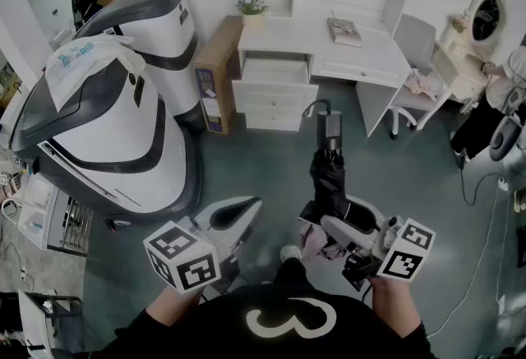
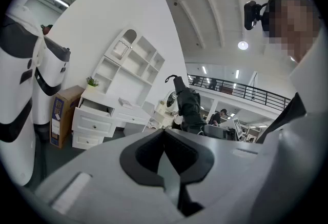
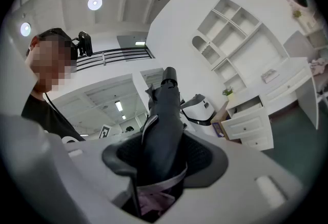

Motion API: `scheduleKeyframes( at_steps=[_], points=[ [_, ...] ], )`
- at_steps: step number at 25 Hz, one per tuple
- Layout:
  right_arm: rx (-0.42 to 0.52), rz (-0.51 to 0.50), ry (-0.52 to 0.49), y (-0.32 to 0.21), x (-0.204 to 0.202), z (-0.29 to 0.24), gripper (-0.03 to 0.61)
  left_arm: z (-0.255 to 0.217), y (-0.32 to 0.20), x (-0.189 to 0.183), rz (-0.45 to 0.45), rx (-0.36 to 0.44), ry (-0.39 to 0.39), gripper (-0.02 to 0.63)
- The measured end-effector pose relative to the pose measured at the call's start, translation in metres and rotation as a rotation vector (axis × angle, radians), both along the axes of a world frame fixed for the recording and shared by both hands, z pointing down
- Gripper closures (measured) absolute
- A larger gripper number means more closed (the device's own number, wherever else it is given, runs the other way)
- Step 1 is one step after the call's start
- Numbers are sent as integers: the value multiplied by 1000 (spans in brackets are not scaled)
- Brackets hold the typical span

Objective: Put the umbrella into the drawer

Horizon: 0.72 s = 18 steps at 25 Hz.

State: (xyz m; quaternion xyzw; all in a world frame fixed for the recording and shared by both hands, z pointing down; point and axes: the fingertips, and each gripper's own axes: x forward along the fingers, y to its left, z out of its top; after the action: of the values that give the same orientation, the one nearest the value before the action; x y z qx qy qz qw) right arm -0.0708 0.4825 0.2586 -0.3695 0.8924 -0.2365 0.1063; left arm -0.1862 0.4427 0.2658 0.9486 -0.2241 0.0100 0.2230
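A folded black umbrella (image 1: 329, 172) points forward toward a white desk (image 1: 362, 49), and my right gripper (image 1: 329, 222) is shut on its lower part. In the right gripper view the umbrella (image 3: 164, 115) rises from between the jaws of the right gripper (image 3: 164, 148), with its strap and some pink fabric at the pads. The desk's top drawer (image 1: 275, 70) stands pulled open; it also shows as the drawer (image 3: 245, 110) and the drawer (image 2: 95, 110). My left gripper (image 1: 242, 214) hangs beside the right one, shut with nothing in it (image 2: 164, 133). The umbrella (image 2: 187, 107) appears to its right.
A large white and black machine (image 1: 123, 127) fills the left side. A cardboard box (image 1: 215, 74) leans between it and the desk. A book (image 1: 343, 31) and a potted plant (image 1: 252, 8) sit on the desk. A white chair (image 1: 415, 62) stands to its right.
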Motion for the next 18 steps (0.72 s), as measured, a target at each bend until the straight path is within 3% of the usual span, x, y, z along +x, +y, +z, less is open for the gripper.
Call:
scheduleKeyframes(
  at_steps=[9, 18],
  points=[
    [2, -1, 18, 8, -9, -3, 360, -6, 4, -10, 3, 13, 6, 604],
    [16, 21, 26, -6, 5, 6, 357, -2, -14, 3, 24, 39, -1, 604]
  ],
)
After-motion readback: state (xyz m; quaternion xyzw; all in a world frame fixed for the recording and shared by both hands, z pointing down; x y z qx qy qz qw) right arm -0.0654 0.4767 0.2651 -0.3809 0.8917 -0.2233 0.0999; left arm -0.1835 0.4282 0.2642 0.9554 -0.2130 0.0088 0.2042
